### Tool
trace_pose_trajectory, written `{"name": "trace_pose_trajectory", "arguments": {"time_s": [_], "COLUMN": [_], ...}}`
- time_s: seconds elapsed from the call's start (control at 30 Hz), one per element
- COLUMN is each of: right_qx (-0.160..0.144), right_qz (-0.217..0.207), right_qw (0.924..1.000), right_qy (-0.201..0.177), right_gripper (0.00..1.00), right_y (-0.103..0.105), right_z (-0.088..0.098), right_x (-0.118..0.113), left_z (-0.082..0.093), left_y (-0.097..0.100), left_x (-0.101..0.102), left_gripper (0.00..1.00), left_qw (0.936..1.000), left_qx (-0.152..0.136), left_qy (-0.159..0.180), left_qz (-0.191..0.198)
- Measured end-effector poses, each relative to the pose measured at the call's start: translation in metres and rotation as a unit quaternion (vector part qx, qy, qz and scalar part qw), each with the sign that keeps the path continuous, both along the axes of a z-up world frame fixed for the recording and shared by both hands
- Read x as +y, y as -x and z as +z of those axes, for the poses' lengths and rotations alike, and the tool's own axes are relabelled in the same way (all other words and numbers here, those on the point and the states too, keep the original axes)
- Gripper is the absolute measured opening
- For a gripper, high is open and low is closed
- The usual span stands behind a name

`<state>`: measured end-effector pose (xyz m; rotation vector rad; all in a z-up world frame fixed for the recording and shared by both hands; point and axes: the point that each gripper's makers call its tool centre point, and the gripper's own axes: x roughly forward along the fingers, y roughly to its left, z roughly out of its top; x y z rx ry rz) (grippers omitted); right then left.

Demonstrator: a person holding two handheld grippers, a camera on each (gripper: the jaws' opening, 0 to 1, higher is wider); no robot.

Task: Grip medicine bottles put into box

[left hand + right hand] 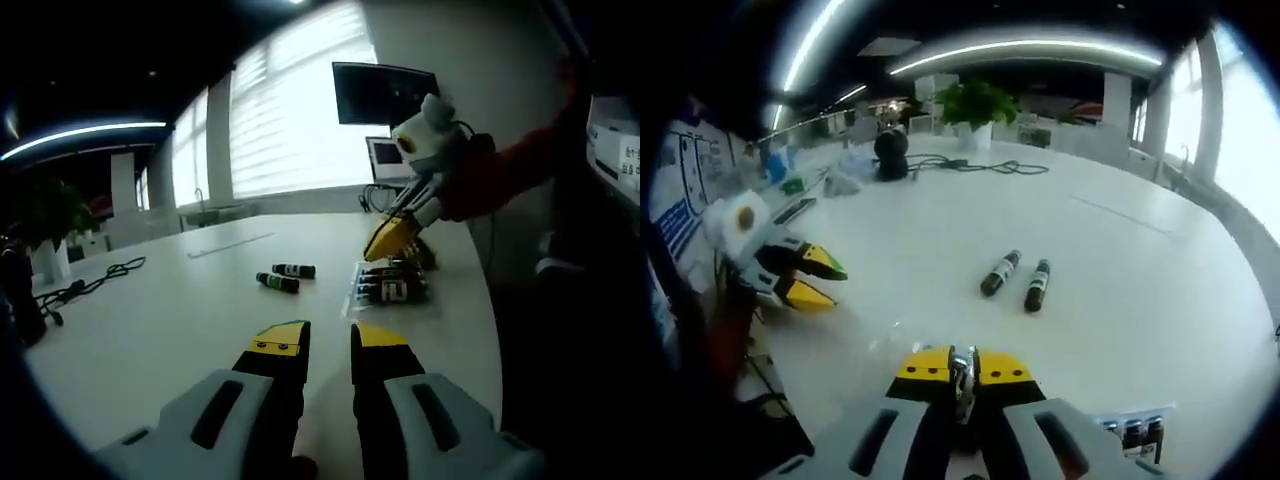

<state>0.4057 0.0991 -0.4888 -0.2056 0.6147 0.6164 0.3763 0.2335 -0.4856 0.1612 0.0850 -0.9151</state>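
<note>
Sitting between right fingers (992,368): bottle (961,378).

White table (940,240) with rounded edge. Two dark medicine bottles (1018,278) lie on their sides near its middle, close together and roughly parallel; a clear box (385,290) holding further bottles rests near the edge. At the far end stand a potted plant (975,108) and a dark round object (890,152), with a black cable (975,165) between them
</note>
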Motion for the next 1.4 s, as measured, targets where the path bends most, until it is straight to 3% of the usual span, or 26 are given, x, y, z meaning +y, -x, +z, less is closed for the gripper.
{"name": "trace_pose_trajectory", "arguments": {"time_s": [0.43,1.0,1.4], "right_qx": [-0.044,-0.058,-0.048], "right_qz": [-0.016,-0.038,-0.045], "right_qw": [0.9988,0.9974,0.9977], "right_qy": [0.017,0.022,0.014], "right_gripper": [0.06,0.08,0.12], "right_y": [-0.033,-0.073,-0.096], "right_z": [0.013,0.019,0.012], "right_x": [-0.012,-0.018,-0.012], "left_z": [0.0,0.0,-0.001], "left_y": [0.0,0.001,0.0], "left_x": [0.0,0.0,0.001], "left_gripper": [0.1,0.1,0.1], "left_qw": [1.0,1.0,1.0], "left_qx": [-0.001,0.0,0.0], "left_qy": [0.0,0.001,-0.001], "left_qz": [0.001,0.001,0.002]}}
